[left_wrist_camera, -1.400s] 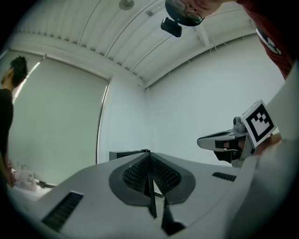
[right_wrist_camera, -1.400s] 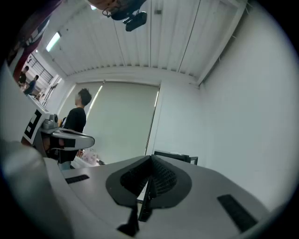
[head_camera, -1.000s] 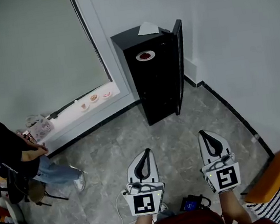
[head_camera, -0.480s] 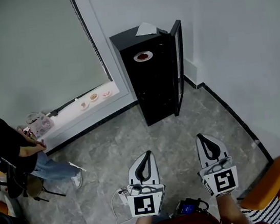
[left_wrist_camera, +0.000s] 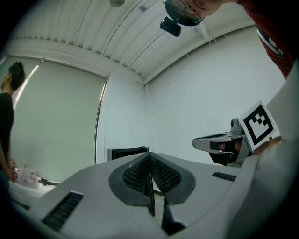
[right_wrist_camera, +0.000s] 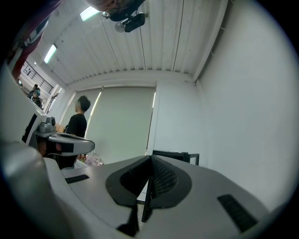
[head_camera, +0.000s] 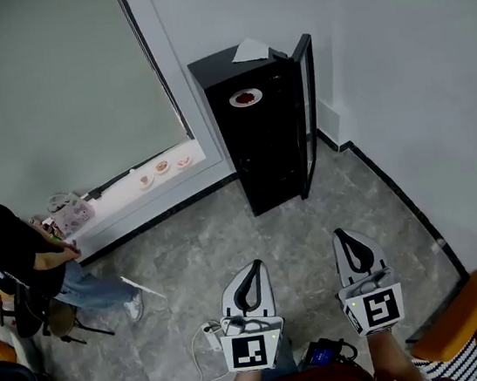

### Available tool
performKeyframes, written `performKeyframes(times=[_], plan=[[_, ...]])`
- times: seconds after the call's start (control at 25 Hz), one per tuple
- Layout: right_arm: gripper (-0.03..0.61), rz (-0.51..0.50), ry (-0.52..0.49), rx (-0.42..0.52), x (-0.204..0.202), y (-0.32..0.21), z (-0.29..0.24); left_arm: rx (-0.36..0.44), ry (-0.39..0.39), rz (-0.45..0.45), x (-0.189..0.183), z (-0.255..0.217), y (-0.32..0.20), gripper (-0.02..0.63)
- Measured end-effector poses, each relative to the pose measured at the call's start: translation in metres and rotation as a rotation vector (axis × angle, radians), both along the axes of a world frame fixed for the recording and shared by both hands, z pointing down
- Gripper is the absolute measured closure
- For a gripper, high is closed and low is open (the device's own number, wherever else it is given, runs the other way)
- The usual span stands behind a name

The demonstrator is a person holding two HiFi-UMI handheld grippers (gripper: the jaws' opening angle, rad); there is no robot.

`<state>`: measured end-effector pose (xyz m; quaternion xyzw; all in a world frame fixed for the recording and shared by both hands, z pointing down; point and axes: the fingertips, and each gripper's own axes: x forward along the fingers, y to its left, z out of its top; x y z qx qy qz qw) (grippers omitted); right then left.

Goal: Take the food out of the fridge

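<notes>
— So where is the food (head_camera: pixel 246 97)?

— On a white plate (head_camera: pixel 235 100) on the top shelf inside the fridge (head_camera: pixel 261 151). It is a small reddish heap, and I cannot tell what kind.

— And the fridge itself?

— Black, narrow and upright, it stands in the corner against the wall (head_camera: pixel 416 72). Its door (head_camera: pixel 307 109) hangs open to the right, so the inside faces the one who holds the tools. A pale sheet of paper (head_camera: pixel 251 49) lies on its top.

— Where are the tools?

— Both sit low in the head view, over the grey marble floor (head_camera: pixel 218 232) and well apart from the fridge. The left tool (head_camera: pixel 250 265) points toward the fridge. In the left gripper view its jaws are pressed together along one line, with nothing between them. The right tool (head_camera: pixel 344 235) is beside it, near but not touching, and aimed the same way. The right gripper view shows its jaws together too, and empty. The top of the fridge shows just over the tips in both gripper views.

— Anything else around?

— A person (head_camera: pixel 9 248) in a black top and jeans is at the far left, near a low sill (head_camera: pixel 124 192) under a drawn blind (head_camera: pixel 39 90). A few small dishes (head_camera: pixel 161 165) sit on that sill, left of the fridge, and a pale bag (head_camera: pixel 66 216) lies at its other end. An orange chair (head_camera: pixel 463 312) shows at the lower right, by the wall.
</notes>
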<state>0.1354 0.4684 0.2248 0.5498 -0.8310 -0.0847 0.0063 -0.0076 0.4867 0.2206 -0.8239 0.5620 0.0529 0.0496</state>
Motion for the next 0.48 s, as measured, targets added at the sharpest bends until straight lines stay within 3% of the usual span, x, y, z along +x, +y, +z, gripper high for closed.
performKeyframes(times=[0.48], plan=[[0.557, -0.005, 0.037, -0.004, -0.041, -0.060, -0.004, 0.000, 0.008, 0.005, -0.036, 0.002, -0.060, 0.600]])
